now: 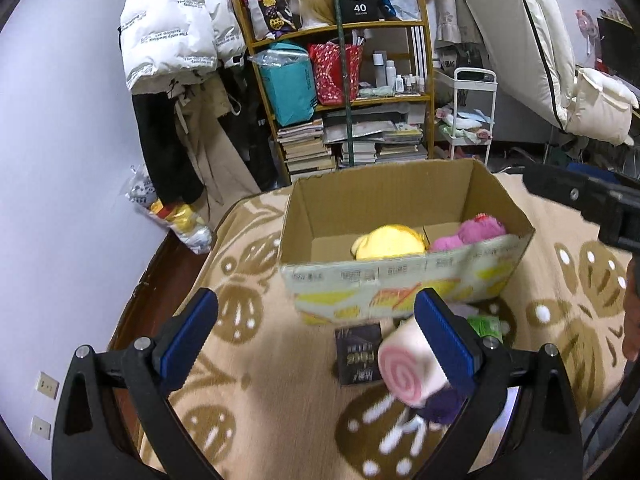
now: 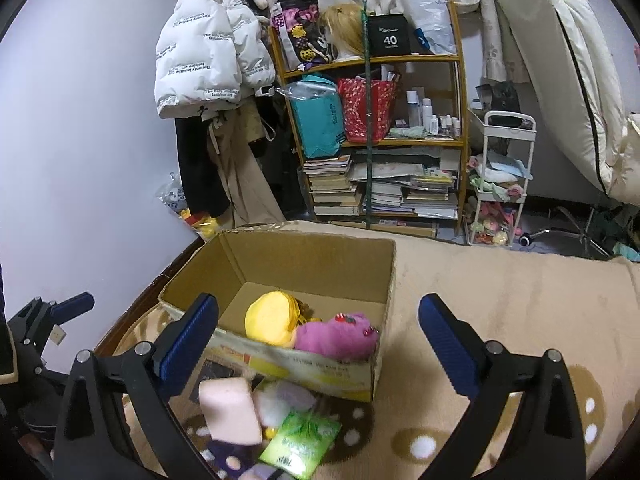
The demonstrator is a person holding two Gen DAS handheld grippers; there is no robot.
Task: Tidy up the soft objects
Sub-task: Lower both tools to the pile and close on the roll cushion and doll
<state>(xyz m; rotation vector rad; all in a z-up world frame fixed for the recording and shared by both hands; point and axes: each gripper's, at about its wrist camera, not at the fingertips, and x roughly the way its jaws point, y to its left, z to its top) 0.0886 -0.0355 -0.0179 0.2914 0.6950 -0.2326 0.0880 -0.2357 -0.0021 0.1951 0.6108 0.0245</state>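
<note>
Left gripper (image 1: 316, 336) tilts downward, jaws spread wide; right gripper (image 2: 318, 340) likewise, empty.

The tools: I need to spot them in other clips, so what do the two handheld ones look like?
Both match. The left tool and the right tool each have two black plastic fingers shaped like open triangular frames, silver round pivot bolts at the joints, and long ribbed blue pads on the inner faces. No cables or markings show. No sleeve is clearly visible.
</note>
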